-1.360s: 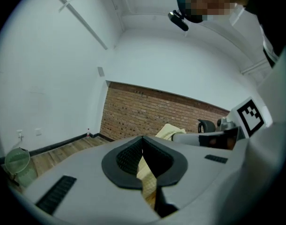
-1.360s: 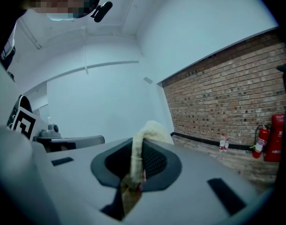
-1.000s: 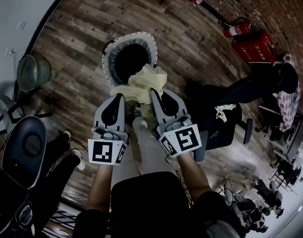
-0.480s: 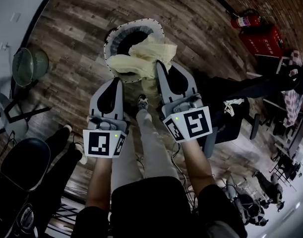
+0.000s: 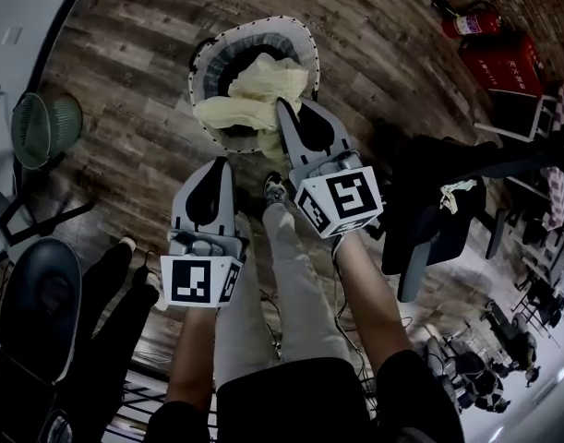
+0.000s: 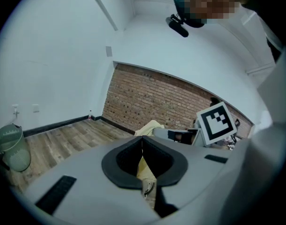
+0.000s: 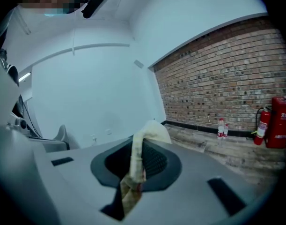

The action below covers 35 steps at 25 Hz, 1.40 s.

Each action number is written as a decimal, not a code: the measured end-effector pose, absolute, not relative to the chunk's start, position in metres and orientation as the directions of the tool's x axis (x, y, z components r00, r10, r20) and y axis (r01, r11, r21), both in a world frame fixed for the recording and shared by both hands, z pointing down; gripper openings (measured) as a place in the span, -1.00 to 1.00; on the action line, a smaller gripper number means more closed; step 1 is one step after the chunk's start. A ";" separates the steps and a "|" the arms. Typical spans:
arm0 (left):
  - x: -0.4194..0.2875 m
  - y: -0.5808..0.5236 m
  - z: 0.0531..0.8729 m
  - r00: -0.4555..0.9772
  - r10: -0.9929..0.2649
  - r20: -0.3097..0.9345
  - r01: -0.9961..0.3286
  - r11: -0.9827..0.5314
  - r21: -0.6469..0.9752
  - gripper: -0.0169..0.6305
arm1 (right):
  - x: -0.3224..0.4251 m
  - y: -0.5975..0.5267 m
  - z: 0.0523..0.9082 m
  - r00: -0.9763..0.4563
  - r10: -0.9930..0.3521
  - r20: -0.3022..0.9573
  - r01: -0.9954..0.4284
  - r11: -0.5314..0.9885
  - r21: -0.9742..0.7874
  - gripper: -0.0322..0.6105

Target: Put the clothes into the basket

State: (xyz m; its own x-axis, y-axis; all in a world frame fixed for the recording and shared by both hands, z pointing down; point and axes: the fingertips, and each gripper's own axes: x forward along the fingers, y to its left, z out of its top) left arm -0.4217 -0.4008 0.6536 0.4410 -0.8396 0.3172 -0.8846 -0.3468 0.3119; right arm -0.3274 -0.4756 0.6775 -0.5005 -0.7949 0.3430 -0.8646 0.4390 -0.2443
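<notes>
Crumpled yellow cloth, draped over the near rim of the basket, partly down in the dark hollow, partly hanging outside on the person's side. A round basket with a pale, dotted rim, standing on the wooden floor.

Clenched on the cloth's near edge, right at that rim: the right tongs. In the right gripper view, a fold caught between the tips, bulging up over them and trailing back through the opening behind.

Lower in the head view, just short of the basket: the left tongs, tips pressed together in a thin line. A sliver of the same yellow fabric in the gap behind those tips, seemingly pinched, though hard to confirm from above.

At the back of each pair, a marker cube, the right marker cube tilted, the left marker cube squarer to the camera. Bare forearms behind them. Between the two tongs, a shoe at the end of the person's pale trouser legs.

Farther out, at the left by the white wall, a green bin. At the upper right, against the brick wall, a fire extinguisher and beside it a red box. At the right, a black office chair. In the right gripper view, two small bottles at the foot of the bricks.
</notes>
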 end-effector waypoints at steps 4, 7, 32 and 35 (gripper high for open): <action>-0.419 -0.390 0.681 0.458 -0.821 0.341 -0.881 -0.366 0.301 -0.91 | -0.331 -0.466 0.729 -0.497 -0.768 0.404 -0.868 0.438 -0.235 -0.76; -0.418 -0.388 0.697 0.467 -0.811 0.351 -0.877 -0.376 0.298 -0.91 | -0.332 -0.451 0.765 -0.487 -0.745 0.456 -0.873 0.423 -0.241 -0.76; -0.404 -0.399 0.752 0.490 -0.780 0.389 -0.864 -0.377 0.334 -0.91 | -0.308 -0.268 1.012 -0.403 -0.278 0.872 -0.909 0.230 -0.347 -0.76; -0.405 -0.398 0.757 0.488 -0.780 0.392 -0.865 -0.371 0.339 -0.91 | -0.302 -0.264 1.027 -0.393 -0.239 0.888 -0.913 0.214 -0.346 -0.75</action>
State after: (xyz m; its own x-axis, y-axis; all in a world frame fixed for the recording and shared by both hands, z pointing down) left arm -0.4048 -0.3983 0.7566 0.4877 -0.7803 0.3916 -0.8648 -0.3705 0.3388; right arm -0.3018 -0.2643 1.0273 -0.3928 -0.2390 0.8880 -0.9133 0.2141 -0.3464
